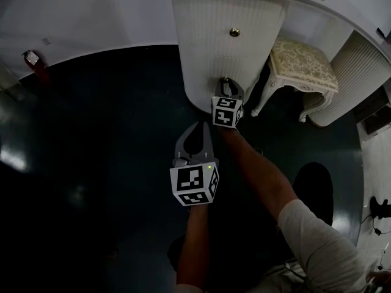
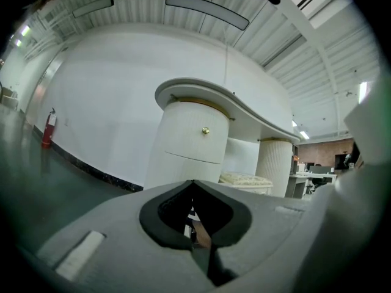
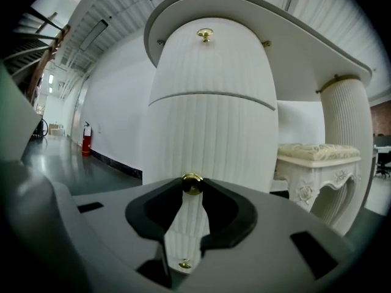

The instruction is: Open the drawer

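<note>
A white fluted pedestal (image 1: 229, 54) of a dressing table holds stacked drawers with brass knobs. My right gripper (image 3: 192, 186) is level in front of the middle drawer (image 3: 211, 133), its jaws shut on that drawer's knob (image 3: 192, 183), which sits between the black pads. In the head view the right gripper (image 1: 226, 81) touches the pedestal's lower front. The upper knob (image 3: 205, 35) is free, and a lower knob (image 3: 184, 264) shows through the jaw gap. My left gripper (image 1: 200, 125) hangs back from the pedestal, shut on nothing. In the left gripper view its tips (image 2: 193, 182) meet.
A cream upholstered stool (image 1: 302, 63) stands right of the pedestal under the tabletop, with a second fluted pedestal (image 1: 351, 81) beyond it. A red fire extinguisher (image 1: 33, 60) stands by the white wall at far left. The floor (image 1: 104, 139) is dark and glossy.
</note>
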`<action>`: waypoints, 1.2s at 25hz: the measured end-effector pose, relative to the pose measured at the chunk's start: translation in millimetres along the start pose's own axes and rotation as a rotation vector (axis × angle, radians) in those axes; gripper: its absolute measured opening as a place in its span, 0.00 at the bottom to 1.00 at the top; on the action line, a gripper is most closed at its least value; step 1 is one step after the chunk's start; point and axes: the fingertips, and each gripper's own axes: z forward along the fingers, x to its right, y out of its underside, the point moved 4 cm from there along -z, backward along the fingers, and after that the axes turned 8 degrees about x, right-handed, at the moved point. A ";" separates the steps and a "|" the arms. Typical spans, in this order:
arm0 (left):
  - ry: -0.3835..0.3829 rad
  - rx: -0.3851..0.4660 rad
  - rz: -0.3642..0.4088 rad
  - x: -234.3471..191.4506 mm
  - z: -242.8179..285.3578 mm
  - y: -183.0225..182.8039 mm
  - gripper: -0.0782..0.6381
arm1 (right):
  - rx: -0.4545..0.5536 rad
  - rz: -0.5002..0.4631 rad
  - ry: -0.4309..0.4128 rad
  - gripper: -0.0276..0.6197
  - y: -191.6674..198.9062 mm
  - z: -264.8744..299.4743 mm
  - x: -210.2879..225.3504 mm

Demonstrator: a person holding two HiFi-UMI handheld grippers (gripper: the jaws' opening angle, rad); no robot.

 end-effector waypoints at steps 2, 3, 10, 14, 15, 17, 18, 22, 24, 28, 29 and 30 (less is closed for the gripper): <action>0.026 -0.016 0.024 7.4 3.2 3.2 0.12 | -0.005 0.024 0.009 0.21 -0.2 -0.3 0.7; 0.036 -0.025 0.037 10.1 3.9 5.0 0.12 | -0.005 0.031 0.010 0.21 -0.2 -0.9 0.6; 0.070 -0.021 0.052 11.8 9.2 2.7 0.12 | 0.038 0.052 -0.044 0.20 4.4 -4.0 2.5; 0.069 -0.040 0.021 11.2 16.1 9.6 0.12 | 0.033 0.093 -0.043 0.20 3.9 -3.2 4.5; 0.070 -0.040 0.017 11.8 16.5 9.7 0.12 | 0.028 0.099 -0.045 0.20 3.9 -3.6 4.4; 0.073 -0.037 0.023 14.2 16.3 8.7 0.12 | 0.019 0.114 -0.048 0.20 4.1 -4.6 5.4; 0.079 -0.038 0.042 15.7 15.8 7.7 0.12 | 0.014 0.127 -0.047 0.20 4.2 -5.3 6.1; 0.083 -0.037 0.092 10.9 12.9 5.1 0.12 | 0.004 0.151 -0.043 0.20 4.5 -7.2 4.9; 0.061 -0.040 0.071 5.8 13.6 7.4 0.12 | -0.001 0.148 -0.050 0.20 4.0 -7.2 5.1; 0.073 -0.043 0.069 8.9 15.4 10.9 0.12 | -0.019 0.156 -0.059 0.20 2.7 -8.2 4.9; 0.081 -0.044 0.077 11.0 15.6 12.2 0.12 | -0.020 0.159 -0.059 0.20 3.1 -8.7 4.6; 0.085 -0.047 0.080 12.9 16.2 13.5 0.12 | -0.020 0.163 -0.059 0.20 3.5 -9.0 4.1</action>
